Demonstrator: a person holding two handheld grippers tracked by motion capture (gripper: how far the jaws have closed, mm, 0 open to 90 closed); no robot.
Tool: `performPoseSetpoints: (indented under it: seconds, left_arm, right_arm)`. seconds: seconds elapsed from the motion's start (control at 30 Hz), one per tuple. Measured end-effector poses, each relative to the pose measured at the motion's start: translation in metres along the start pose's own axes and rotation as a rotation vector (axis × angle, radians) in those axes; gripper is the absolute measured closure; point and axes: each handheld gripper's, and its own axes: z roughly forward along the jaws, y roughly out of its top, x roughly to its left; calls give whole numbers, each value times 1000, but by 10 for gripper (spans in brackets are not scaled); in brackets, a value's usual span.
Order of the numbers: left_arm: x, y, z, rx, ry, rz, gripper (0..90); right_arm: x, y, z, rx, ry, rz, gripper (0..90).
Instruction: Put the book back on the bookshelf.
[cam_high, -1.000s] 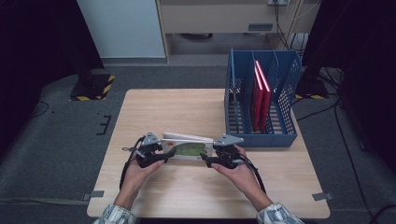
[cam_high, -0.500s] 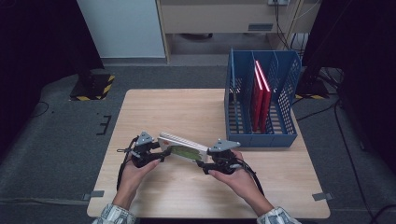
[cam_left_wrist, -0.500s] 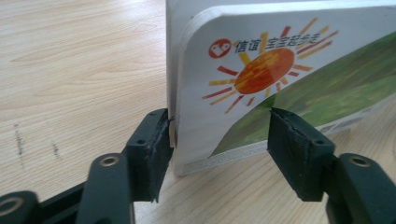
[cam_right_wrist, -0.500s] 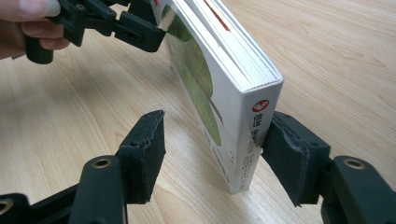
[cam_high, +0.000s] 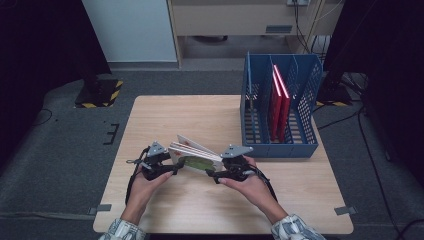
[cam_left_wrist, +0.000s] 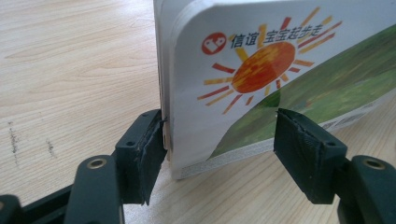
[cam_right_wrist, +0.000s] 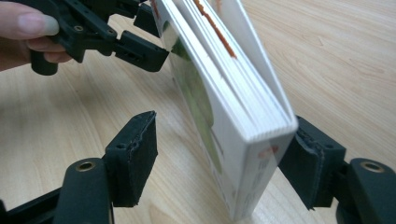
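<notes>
A thick board book (cam_high: 195, 156) stands on its long edge near the front of the surface (cam_high: 165, 115), tilted, between the two grippers. The left gripper (cam_high: 167, 167) brackets its left end; its jaws have just been opening, one pad at the cover and the other clear of it, so the book sits loosely between them. The right gripper (cam_high: 216, 174) is spread around the right end, one pad against the back cover and the other well apart. Bare wood lies open to the left, behind and in front of the book. At the far right a blue slotted rack (cam_high: 305, 117) holds two red books (cam_high: 278, 102) upright. Grey floor (cam_high: 60, 145) surrounds the surface.
</notes>
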Motion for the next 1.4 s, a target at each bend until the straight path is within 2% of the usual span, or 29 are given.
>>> performPoseSetpoints:
  seconds: [0.13,0.33,0.47,0.6,0.93,1.4]
  left_arm:
    - [-1,-1,-1,-3,6,-2,312]
    - [-2,-3,-3,16,26,6,220]
    - [0,-4,-5,24,64,-6,137]
    - [2,-5,-5,24,73,-21,107]
    - [4,-5,-5,24,78,-26,104]
    - [7,-6,-7,25,86,-32,107]
  right_arm:
    - [-1,7,3,-4,2,-24,335]
    - [-4,14,9,9,8,-33,355]
    - [-6,18,15,21,8,-49,373]
    - [-6,20,18,28,11,-57,403]
    - [-6,22,29,48,38,-65,507]
    - [-7,22,35,48,59,-69,584]
